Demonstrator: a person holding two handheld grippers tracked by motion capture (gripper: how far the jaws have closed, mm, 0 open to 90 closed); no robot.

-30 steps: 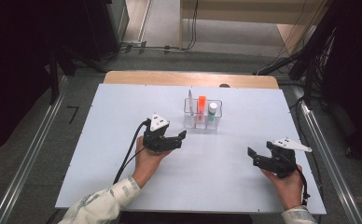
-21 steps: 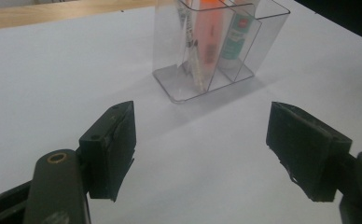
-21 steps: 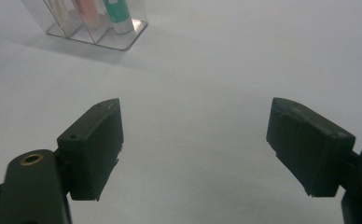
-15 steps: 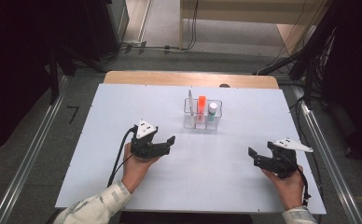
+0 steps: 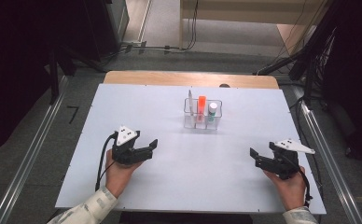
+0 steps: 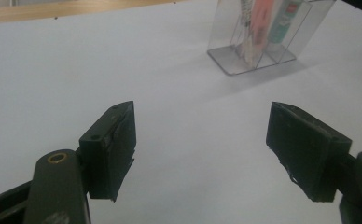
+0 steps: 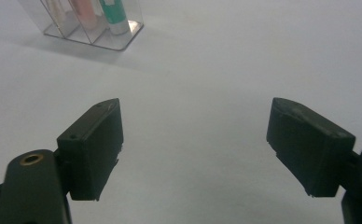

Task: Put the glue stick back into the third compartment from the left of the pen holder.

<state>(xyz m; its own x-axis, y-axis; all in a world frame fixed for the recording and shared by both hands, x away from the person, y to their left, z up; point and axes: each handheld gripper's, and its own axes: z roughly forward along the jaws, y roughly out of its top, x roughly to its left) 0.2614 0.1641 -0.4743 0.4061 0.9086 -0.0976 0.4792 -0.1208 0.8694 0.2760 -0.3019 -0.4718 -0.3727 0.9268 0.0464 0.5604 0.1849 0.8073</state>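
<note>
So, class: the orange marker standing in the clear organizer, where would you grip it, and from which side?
Grip the orange marker at its top end, coming straight down from above. It stands upright in the clear organizer, whose walls shield its lower part, while the top end sticks out above the rim with the pen and tube close alongside.

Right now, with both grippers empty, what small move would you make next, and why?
Probably bring the left gripper forward toward the clear plastic three-compartment organizer. Its fingers stand open with nothing between them, and the orange marker stands upright within, well beyond them.
</note>
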